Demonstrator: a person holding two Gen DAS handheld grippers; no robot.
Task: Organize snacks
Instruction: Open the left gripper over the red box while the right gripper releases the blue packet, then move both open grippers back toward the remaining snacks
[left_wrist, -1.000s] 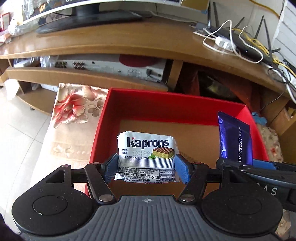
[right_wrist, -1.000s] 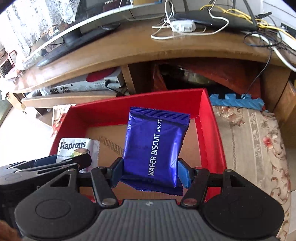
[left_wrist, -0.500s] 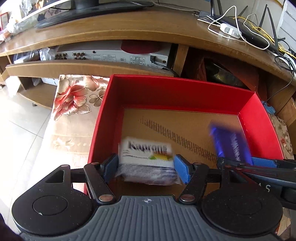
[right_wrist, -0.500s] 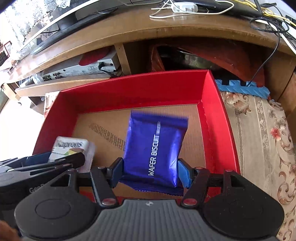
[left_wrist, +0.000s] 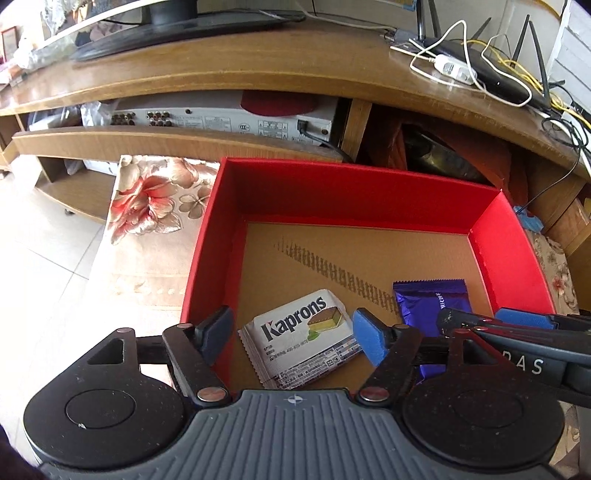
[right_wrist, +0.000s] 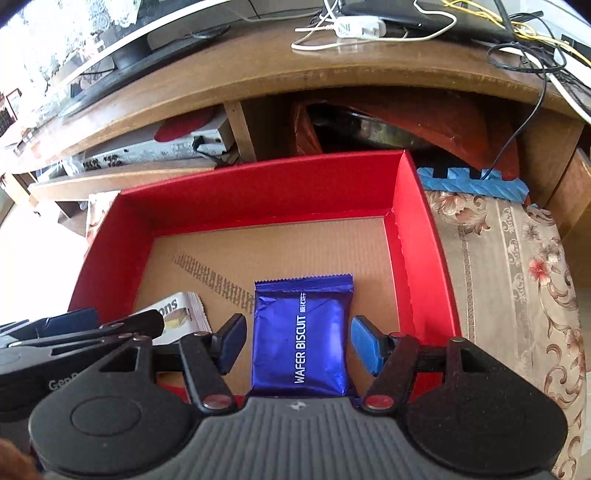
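Note:
A red box (left_wrist: 351, 192) with a brown cardboard floor stands in front of me; it also shows in the right wrist view (right_wrist: 258, 192). A white Kaprons wafer pack (left_wrist: 301, 338) lies flat on the box floor near the front left, between the spread jaws of my open left gripper (left_wrist: 291, 336). A blue Wafer Biscuit pack (right_wrist: 301, 339) lies flat on the floor to its right, between the spread jaws of my open right gripper (right_wrist: 297, 345). Neither pack is gripped. The blue pack (left_wrist: 430, 302) is partly hidden behind the right gripper in the left wrist view.
The box sits on a floral cloth (right_wrist: 509, 266). Behind it is a wooden TV stand (left_wrist: 258, 70) with a silver player (left_wrist: 221, 120) on its shelf and a router with cables (left_wrist: 480, 77) on top. A blue foam mat piece (right_wrist: 472, 182) lies at the back right.
Both grippers lowered into the box and opened. The Kaprons pack and the blue pack dropped out of the jaws and now lie flat on the box floor.

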